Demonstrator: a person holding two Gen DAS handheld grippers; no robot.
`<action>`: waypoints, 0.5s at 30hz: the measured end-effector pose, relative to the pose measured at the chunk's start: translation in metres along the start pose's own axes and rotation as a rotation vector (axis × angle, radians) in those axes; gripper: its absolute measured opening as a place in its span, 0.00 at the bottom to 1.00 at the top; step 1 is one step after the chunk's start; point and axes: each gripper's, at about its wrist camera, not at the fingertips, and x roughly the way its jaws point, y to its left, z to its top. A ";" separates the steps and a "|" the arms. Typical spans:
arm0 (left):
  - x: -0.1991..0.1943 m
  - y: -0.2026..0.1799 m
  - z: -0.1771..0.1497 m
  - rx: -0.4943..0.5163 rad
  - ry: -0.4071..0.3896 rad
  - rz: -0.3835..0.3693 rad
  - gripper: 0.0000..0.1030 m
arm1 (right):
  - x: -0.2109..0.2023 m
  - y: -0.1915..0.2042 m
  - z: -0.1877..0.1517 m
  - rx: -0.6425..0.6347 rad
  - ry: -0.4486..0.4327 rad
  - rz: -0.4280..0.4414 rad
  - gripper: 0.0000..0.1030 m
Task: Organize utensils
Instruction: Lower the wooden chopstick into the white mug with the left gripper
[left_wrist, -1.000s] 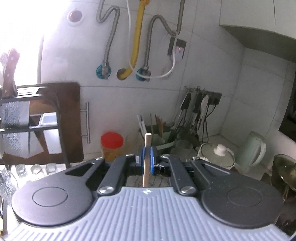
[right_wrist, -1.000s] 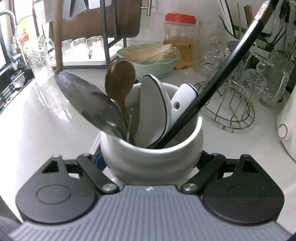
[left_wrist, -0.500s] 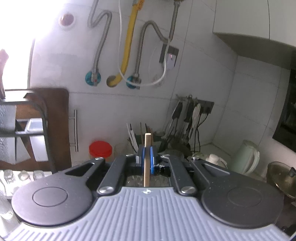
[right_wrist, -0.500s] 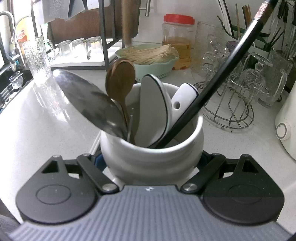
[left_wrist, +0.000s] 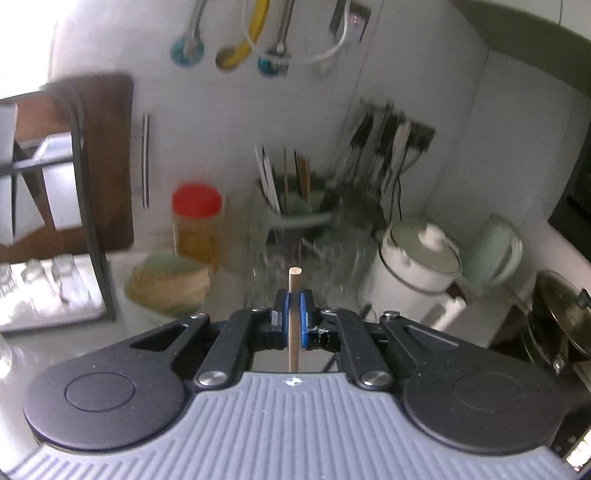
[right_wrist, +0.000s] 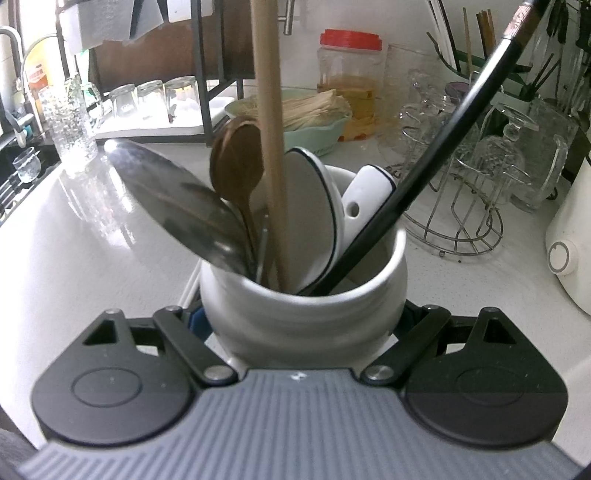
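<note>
In the right wrist view my right gripper (right_wrist: 301, 317) is shut on a white ceramic utensil crock (right_wrist: 258, 314) that stands on the white counter. The crock holds a metal ladle (right_wrist: 177, 199), a brown wooden spoon (right_wrist: 236, 162), white ceramic spoons (right_wrist: 310, 206) and a long black handle (right_wrist: 443, 155). A pale wooden handle (right_wrist: 271, 147) comes down from above into the crock's middle; its lower end is hidden inside. In the left wrist view my left gripper (left_wrist: 294, 314) is shut on the top of that wooden handle (left_wrist: 294, 280), between its blue pads.
Behind the crock are a green basket of sticks (right_wrist: 314, 118), a red-lidded jar (right_wrist: 349, 70), a wire rack with glassware (right_wrist: 458, 206) and a dish rack with upturned glasses (right_wrist: 147, 96). A white appliance (right_wrist: 572, 251) stands right, a sink (right_wrist: 14, 147) left.
My left gripper has sunk and tipped downward with the wooden handle. In the right wrist view the handle has moved from the left side into the crock. The right gripper has not moved.
</note>
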 end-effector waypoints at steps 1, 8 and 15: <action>0.001 0.002 0.000 -0.004 0.027 -0.008 0.06 | 0.000 0.000 0.000 0.002 0.001 -0.002 0.89; 0.017 0.014 0.003 -0.029 0.219 -0.072 0.06 | 0.000 0.001 0.000 0.008 0.001 -0.010 0.89; 0.038 0.014 -0.003 -0.019 0.349 -0.090 0.06 | 0.001 0.001 0.001 0.013 0.004 -0.017 0.89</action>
